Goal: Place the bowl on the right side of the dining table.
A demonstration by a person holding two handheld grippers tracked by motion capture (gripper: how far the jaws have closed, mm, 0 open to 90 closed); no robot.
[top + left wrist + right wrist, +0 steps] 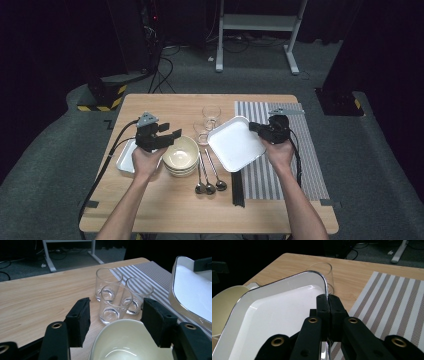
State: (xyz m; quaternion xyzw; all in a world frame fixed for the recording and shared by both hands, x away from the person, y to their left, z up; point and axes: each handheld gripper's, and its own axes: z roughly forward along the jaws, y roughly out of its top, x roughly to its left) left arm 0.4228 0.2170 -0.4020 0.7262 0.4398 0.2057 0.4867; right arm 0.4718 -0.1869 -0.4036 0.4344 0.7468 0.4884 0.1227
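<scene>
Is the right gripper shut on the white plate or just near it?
Shut on it. In the right gripper view, the right gripper has both jaws pressed together over the rim of the white square plate, no gap between them.

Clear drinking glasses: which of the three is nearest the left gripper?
The clear glass in front, standing just beyond the cream bowl's rim, between the left gripper's open jaws. The other two stand behind it.

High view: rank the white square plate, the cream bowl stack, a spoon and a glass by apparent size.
1. white square plate
2. cream bowl stack
3. spoon, long but thin
4. glass
Spoon versus glass is close; the glass is clear and hard to outline.
</scene>
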